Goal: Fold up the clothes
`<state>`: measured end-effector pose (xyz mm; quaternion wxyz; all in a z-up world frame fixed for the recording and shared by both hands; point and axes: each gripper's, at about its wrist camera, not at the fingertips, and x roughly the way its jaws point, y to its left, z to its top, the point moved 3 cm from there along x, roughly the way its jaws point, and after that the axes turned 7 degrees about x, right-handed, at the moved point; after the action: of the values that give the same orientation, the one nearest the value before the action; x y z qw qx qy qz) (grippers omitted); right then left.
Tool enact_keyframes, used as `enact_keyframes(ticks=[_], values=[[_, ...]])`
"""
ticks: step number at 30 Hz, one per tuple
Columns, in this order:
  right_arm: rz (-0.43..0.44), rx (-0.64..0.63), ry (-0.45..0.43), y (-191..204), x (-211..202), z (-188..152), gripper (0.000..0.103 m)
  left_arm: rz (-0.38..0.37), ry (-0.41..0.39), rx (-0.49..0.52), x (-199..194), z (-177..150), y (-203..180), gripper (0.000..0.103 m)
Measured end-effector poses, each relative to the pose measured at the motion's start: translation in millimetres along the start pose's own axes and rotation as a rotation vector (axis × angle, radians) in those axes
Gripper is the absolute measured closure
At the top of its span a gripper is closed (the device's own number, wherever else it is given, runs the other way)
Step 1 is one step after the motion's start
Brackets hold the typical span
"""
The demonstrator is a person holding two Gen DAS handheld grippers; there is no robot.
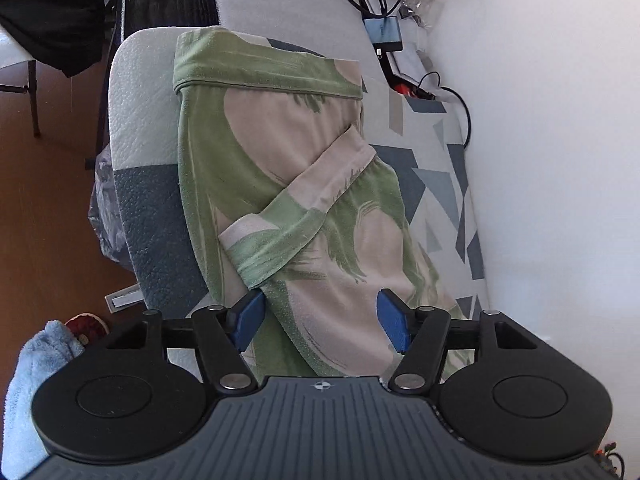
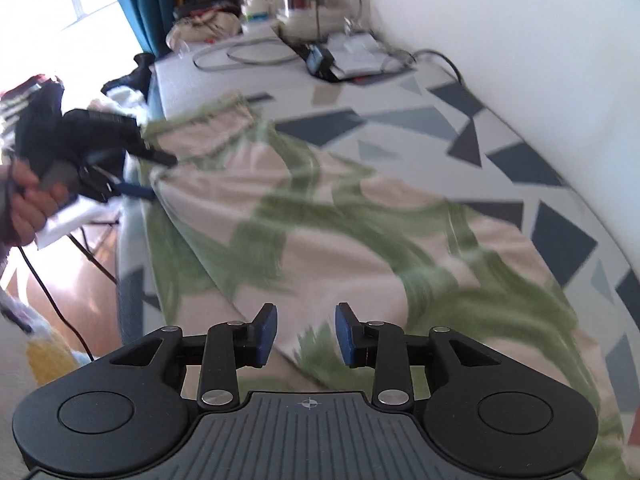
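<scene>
No legible text, labels, brands or numbers on anything in view.

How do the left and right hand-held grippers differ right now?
The left hand-held gripper stands wider open than the right hand-held gripper. The left's blue pads flank a folded sleeve edge of the green garment; the right's hang over flat cloth. Neither grips anything.

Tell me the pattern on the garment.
Green brushstrokes on pale pink garment; clearest in left wrist view.

Green-and-beige brushstroke garment (image 1: 280,184), grey-blue triangle-patterned cover (image 1: 436,168), blue-padded jaws
</scene>
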<state>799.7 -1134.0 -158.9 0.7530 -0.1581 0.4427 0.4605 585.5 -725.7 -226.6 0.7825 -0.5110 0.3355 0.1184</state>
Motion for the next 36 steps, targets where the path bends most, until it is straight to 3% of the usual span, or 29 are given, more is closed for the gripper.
enact_keyframes(ticks=[5, 11, 16, 21, 25, 28, 36], values=[[0.02, -0.022, -0.07, 8, 26, 67, 0.073, -0.002, -0.022, -0.019, -5, 1, 11, 0.04], [0.103, -0.112, -0.095, 51, 113, 143, 0.073, -0.047, -0.031, -0.028, -3, 10, 25, 0.039], [0.109, -0.168, -0.036, 82, 193, 184, 0.073, -0.089, -0.034, -0.011, 2, 13, 23, 0.04], [0.102, -0.269, 0.049, 100, 244, 199, 0.072, -0.098, 0.006, 0.039, 3, 7, 19, 0.04], [0.121, -0.358, 0.111, 107, 259, 195, 0.073, -0.12, 0.024, 0.023, 5, 9, 22, 0.04], [0.137, -0.352, 0.105, 105, 250, 197, 0.087, -0.147, 0.019, -0.023, 7, 14, 26, 0.039], [0.207, -0.224, -0.063, 73, 194, 206, 0.089, -0.225, -0.017, -0.106, 23, 23, 34, 0.037]])
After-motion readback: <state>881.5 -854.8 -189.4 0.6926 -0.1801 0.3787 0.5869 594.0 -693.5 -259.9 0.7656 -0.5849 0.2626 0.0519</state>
